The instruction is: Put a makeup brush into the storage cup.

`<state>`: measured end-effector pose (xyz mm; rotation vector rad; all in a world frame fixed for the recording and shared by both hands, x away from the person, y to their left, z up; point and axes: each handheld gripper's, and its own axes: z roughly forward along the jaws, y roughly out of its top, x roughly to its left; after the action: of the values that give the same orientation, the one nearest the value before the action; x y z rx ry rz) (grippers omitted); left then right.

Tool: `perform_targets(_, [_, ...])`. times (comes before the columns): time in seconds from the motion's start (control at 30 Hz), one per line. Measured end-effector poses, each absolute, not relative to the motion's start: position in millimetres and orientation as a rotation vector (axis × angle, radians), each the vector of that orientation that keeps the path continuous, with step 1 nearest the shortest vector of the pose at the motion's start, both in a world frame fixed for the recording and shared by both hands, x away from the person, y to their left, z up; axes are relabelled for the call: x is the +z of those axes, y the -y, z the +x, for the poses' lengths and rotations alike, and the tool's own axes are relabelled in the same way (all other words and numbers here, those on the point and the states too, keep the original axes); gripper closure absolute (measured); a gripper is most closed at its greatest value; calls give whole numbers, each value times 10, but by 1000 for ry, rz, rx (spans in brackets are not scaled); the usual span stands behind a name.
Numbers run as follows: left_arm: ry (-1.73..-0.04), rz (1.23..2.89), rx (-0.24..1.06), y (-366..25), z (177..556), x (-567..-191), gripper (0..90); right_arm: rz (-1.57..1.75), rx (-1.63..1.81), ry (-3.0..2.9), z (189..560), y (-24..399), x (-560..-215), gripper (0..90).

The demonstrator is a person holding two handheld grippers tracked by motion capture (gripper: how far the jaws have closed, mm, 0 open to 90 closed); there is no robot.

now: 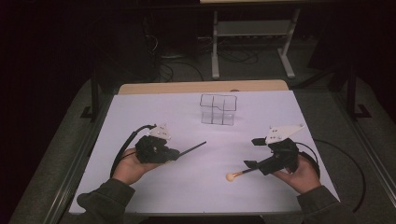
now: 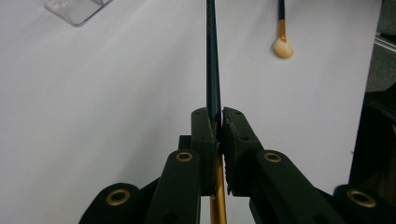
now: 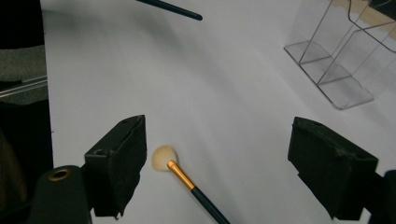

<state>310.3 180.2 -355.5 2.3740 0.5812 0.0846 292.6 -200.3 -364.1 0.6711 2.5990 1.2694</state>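
Currently left gripper (image 2: 218, 122) clamped on dark brush handle (image 2: 212, 60); right gripper (image 3: 219, 163) wide open over second brush (image 3: 187, 179). Lower square, centre on handle, probably lying flat.

Both forearms wear dark olive sleeves. Each hand-held gripper (image 1: 180, 154) (image 1: 250, 151) is black, topped by a pale three-cornered plate and trailing a black cable. Brass-ringed screw holes dot the blocky jaws.

So I count two makeup brushes: one with a pale fluffy tip (image 1: 230, 176), one dark handle (image 1: 192, 148) sticking out of a clamp. One clear divided organizer (image 1: 217, 109), two handheld grippers, one white table (image 1: 140, 116).
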Motion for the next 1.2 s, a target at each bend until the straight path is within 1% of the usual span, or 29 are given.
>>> perform_targets(0.57, [-472,2392,63,-1632,2979,-3441,838,533,1244,-2692,3056,1778,-3433,204])
perform_targets(0.83, [-397,2426,38,-1507,2940,-3428,837,452,1240,-2749,3120,1620,-3358,233])
perform_targets(1.2, [-331,2427,23,-1401,2914,-3394,837,333,1189,-2826,3201,1413,-3355,279])
